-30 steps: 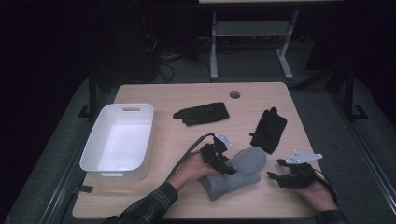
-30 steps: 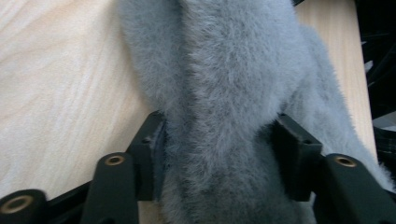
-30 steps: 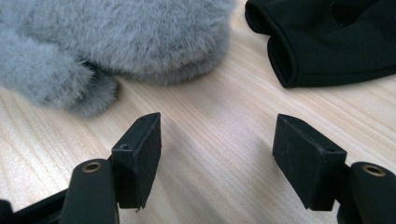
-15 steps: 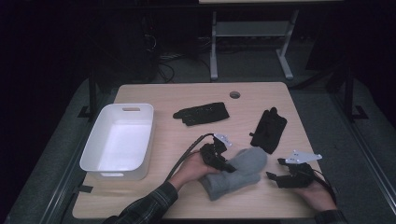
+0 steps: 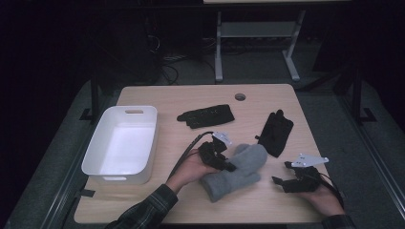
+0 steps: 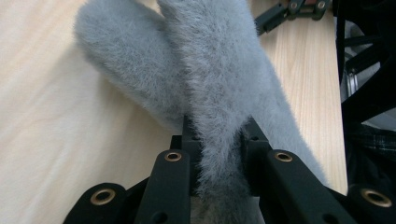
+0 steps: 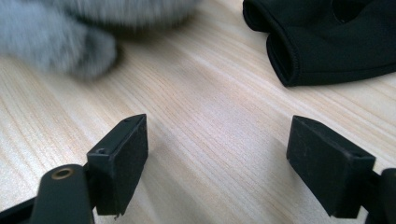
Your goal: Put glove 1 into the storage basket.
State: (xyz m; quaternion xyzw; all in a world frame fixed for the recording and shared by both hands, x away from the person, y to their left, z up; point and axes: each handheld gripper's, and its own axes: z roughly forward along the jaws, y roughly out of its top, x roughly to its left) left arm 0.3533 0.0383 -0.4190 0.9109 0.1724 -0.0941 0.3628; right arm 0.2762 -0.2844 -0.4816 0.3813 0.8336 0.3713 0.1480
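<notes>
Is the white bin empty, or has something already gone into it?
Empty. In the high view the white bin shows only its bare white floor; the grey mitten and both black gloves lie on the table outside it.

Fuzzy grey mitten (image 5: pixel 239 168): uniform mid-grey pile, no pattern.
Flat black glove (image 5: pixel 207 116): solid black.
Second flat black glove (image 5: pixel 276 132): solid black, matte.
Rectangular white plastic bin (image 5: pixel 98 148): plain white inside and out.
Wooden surface (image 5: pixel 181 98): pale beige with fine straight grain.
Left gripper (image 6: pixel 217 147): black, brass-coloured rivets.
Right gripper (image 7: pixel 217 156): black, with a light grey top plate.
Sleeve (image 5: pixel 148 212): dark plaid.
</notes>
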